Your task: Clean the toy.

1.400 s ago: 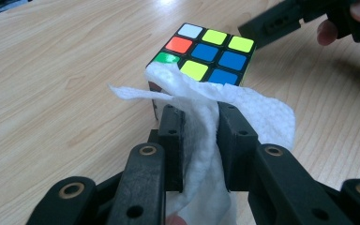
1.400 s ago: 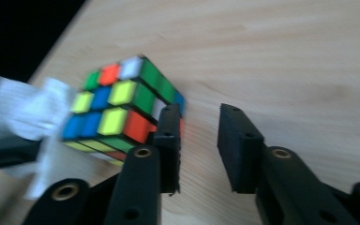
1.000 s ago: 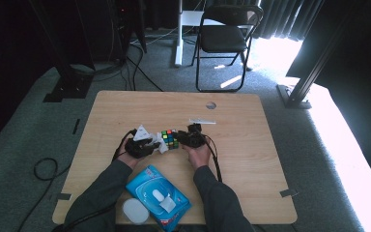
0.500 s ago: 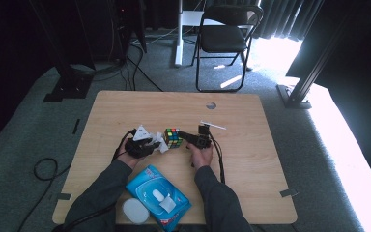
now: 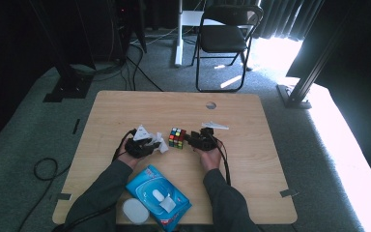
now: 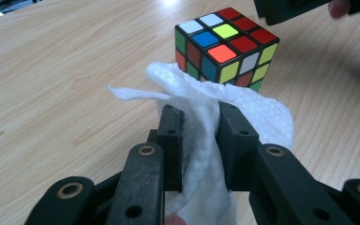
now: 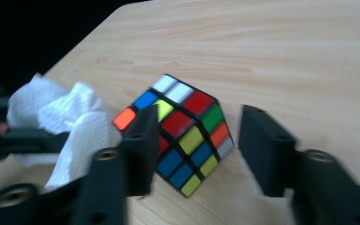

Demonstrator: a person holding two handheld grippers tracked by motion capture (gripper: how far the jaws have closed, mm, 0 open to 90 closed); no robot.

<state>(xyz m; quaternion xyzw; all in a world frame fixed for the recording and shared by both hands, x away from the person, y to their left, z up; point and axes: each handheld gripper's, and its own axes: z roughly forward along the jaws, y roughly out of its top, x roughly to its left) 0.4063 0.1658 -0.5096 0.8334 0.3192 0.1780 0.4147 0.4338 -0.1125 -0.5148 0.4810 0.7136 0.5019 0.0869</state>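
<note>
A scrambled colour cube (image 5: 177,137) stands on the wooden table (image 5: 251,159) between my two grippers. My left gripper (image 5: 149,144) lies to the cube's left, shut on a crumpled white wipe (image 6: 201,101) that bulges out just short of the cube (image 6: 225,47). My right gripper (image 5: 193,139) comes in from the cube's right. Its jaws have just been opening and now stand open on either side of the cube's near corner (image 7: 183,136). The right-hand jaw is clearly apart from the cube. The wipe (image 7: 70,122) shows beyond, at the left of the right gripper view.
A blue pack of wipes (image 5: 158,195) with its flap open lies near the front edge, a white round lid (image 5: 135,211) beside it. A scrap of white paper (image 5: 215,125) lies behind the right gripper. A cable hole (image 5: 211,105) sits at the back; a folding chair (image 5: 222,38) stands beyond.
My right gripper has come down low beside the cube's right side and its jaws have spread apart. The left gripper, the wipe and the cube have stayed put.
</note>
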